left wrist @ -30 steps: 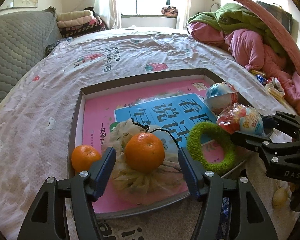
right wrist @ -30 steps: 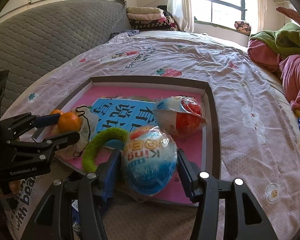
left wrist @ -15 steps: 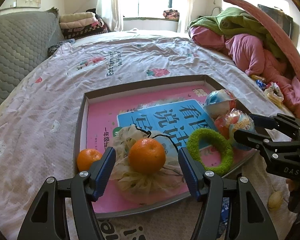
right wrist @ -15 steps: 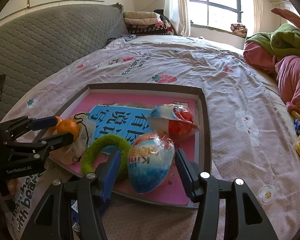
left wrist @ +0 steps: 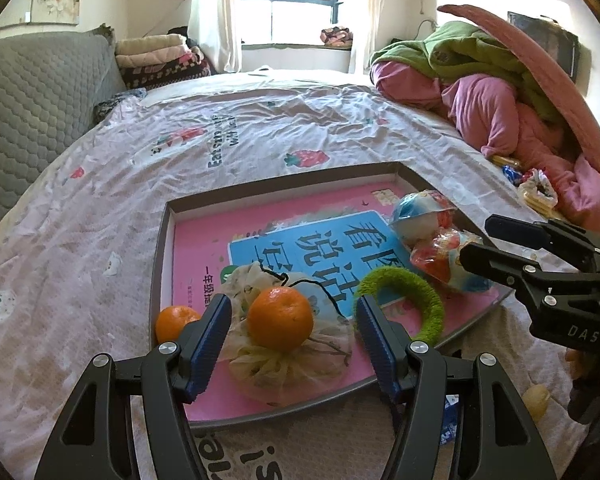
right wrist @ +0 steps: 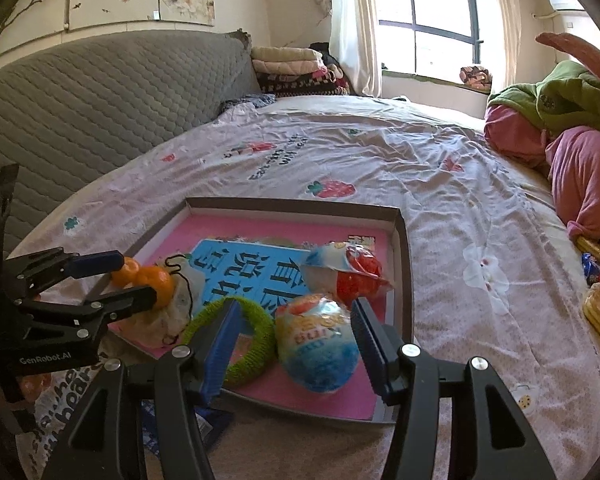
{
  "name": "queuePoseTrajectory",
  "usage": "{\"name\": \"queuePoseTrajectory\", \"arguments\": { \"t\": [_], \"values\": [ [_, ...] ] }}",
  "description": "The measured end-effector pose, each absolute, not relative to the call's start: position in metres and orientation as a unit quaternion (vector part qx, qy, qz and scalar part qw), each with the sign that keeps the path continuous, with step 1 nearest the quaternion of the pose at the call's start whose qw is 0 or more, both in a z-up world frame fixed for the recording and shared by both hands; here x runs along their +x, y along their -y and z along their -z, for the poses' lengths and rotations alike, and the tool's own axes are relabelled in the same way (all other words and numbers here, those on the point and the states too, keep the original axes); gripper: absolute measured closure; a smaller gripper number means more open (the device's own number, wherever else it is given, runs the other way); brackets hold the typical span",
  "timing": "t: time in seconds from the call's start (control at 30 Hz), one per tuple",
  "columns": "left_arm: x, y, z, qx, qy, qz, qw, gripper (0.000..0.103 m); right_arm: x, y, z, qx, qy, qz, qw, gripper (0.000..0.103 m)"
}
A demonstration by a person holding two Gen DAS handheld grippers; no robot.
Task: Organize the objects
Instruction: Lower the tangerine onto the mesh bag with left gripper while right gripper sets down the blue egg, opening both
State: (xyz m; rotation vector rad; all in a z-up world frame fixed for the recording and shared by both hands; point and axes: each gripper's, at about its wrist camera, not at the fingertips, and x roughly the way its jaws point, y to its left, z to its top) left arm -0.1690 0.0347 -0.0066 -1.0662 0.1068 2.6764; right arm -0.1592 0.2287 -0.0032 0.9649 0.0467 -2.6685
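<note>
Tray, shallow and grey-rimmed with a pink and blue book cover as its floor, lies on the bed just ahead of both your tools. Your left gripper stands released, blue pads wide apart, framing the round orange tangerine without touching it; the fruit sits on a crumpled pale mesh drawstring bag. A second small tangerine rests in the tray's near left corner. Your right gripper is likewise spread, with the egg-shaped toy in blue and orange plastic wrap between its pads, apart from both. Beside it lie a fuzzy green ring and another wrapped egg.
</note>
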Motion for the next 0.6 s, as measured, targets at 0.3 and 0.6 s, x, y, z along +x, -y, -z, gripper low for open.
{"name": "queuePoseTrajectory", "arguments": {
  "t": [0.3, 0.6],
  "values": [
    [-0.164, -0.036, 0.001, -0.368, -0.035, -0.92, 0.127, 0.036, -0.157, -0.228, 0.0, 0.332, -0.017, 0.931, 0.155, 0.043],
    [-0.155, -0.037, -0.004, -0.371, -0.028, -0.92, 0.127, 0.036, -0.142, -0.227, -0.006, 0.322, -0.021, 0.933, 0.159, 0.043]
  ]
}}
